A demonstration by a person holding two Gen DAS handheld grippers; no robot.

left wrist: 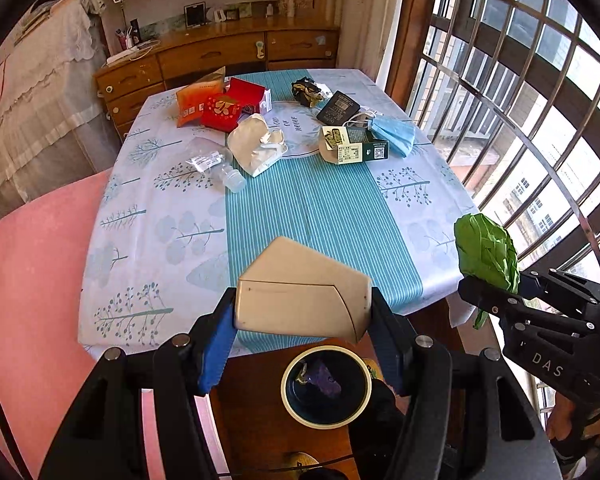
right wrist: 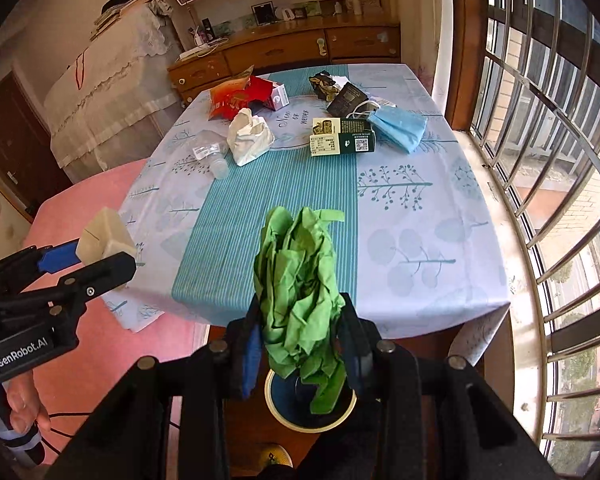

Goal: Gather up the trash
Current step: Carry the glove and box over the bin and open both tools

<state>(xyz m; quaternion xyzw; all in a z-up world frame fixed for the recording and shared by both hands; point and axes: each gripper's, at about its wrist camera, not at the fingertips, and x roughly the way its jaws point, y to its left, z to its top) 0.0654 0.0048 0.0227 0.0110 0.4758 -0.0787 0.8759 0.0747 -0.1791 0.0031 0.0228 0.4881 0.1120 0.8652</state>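
The left tool point(left wrist: 302, 320) is grasping a beige box point(left wrist: 300, 292), and the right tool point(right wrist: 300, 340) is grasping a crumpled green paper point(right wrist: 298, 292). Both pieces hang just above the round bin point(left wrist: 326, 386) on the floor below the tools. Something purple already lies in the bin. Far ahead of the tools, the surface point(left wrist: 320, 208) holds more trash: a white paper bag point(left wrist: 256, 144), a blue mask point(left wrist: 394, 132), a red box point(left wrist: 222, 112) and a clear bottle point(left wrist: 220, 168). So most is left.

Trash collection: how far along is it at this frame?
Done: something purple already lies in the bin. In hand: the left gripper grips a beige carton and the right gripper grips crumpled green paper, both above the bin. Left: the face mask, white bag, red packets and green box on the table.
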